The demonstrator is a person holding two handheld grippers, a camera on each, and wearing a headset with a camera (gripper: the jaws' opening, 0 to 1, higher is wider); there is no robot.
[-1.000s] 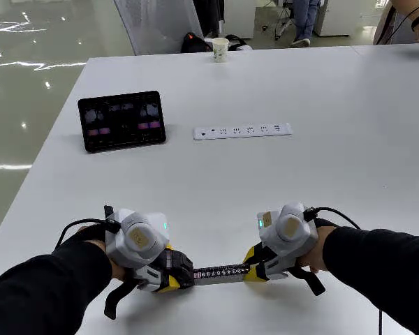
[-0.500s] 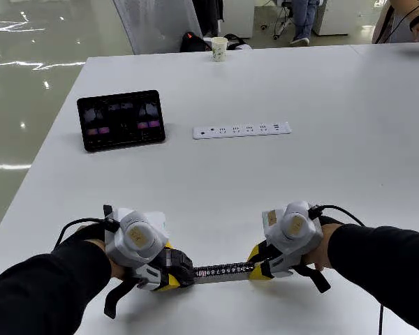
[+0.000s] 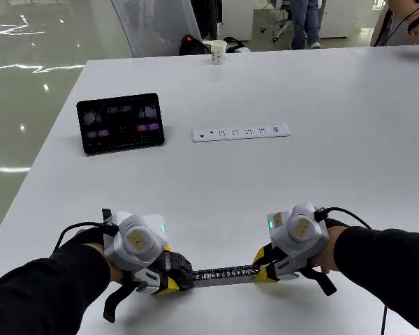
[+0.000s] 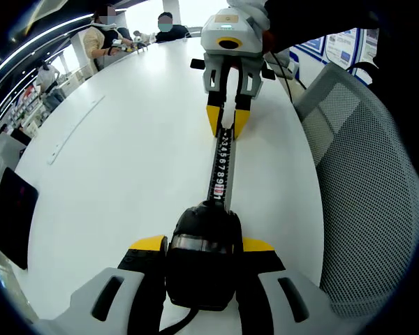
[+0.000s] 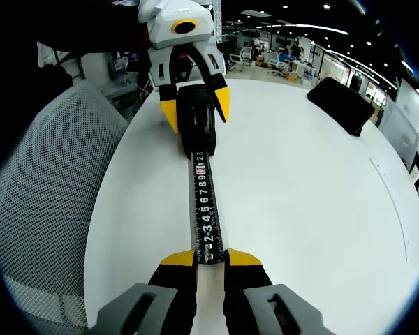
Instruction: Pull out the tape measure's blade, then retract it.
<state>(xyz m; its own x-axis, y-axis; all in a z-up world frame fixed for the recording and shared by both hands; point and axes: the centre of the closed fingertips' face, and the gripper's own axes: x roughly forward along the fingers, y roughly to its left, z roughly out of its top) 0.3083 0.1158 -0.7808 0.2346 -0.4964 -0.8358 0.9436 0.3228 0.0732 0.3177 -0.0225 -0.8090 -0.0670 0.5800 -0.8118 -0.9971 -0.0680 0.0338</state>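
Two grippers share the tape measure at the near edge of the white table [image 3: 279, 181]. The left gripper [image 4: 204, 246] has its jaws closed against the two sides of the black tape measure case [image 4: 204, 272], which rests on the table just in front of the person. The right gripper [image 5: 209, 259] pinches the free end of the blade [image 5: 201, 202] between its yellow-tipped jaws.

Compared with one second ago, the right gripper in the head view has gone a little further to the person's right, while the case has stayed in its place. So the drawn-out part of the blade is now somewhat longer, and a run of printed numbers shows on it in both gripper views. The blade lies straight and low over the table between the two grippers.

I judge that the pulling step is still going on, and that the retraction is not yet begun
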